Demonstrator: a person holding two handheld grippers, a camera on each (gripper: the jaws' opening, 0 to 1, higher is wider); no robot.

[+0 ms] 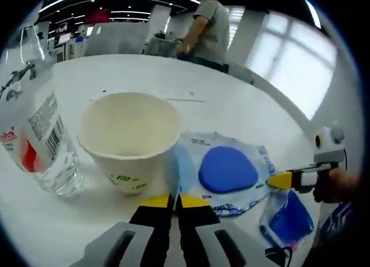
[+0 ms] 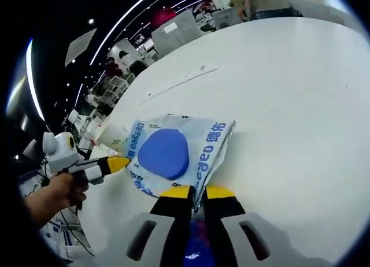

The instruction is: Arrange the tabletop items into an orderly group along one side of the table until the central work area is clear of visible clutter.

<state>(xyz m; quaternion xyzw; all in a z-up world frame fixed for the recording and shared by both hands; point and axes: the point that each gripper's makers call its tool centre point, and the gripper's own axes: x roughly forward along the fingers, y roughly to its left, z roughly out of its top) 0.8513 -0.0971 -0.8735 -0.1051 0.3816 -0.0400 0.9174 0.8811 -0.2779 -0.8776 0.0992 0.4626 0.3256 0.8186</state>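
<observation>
Left tongs (image 1: 171, 202) nearly closed, pinching the near edge of the blue-sponge packet (image 1: 228, 170). Right tongs (image 2: 198, 193) likewise pinch its opposite edge. Packet lies flat on the white desk (image 2: 289, 93), beside a paper cup (image 1: 129, 137) and a clear bottle (image 1: 40, 134). Judgement: film wrapper light, limp, slippery; grip the sealed margin, not the sponge bulge. Cup tips easily; second packet (image 1: 287, 216) nearby.
</observation>
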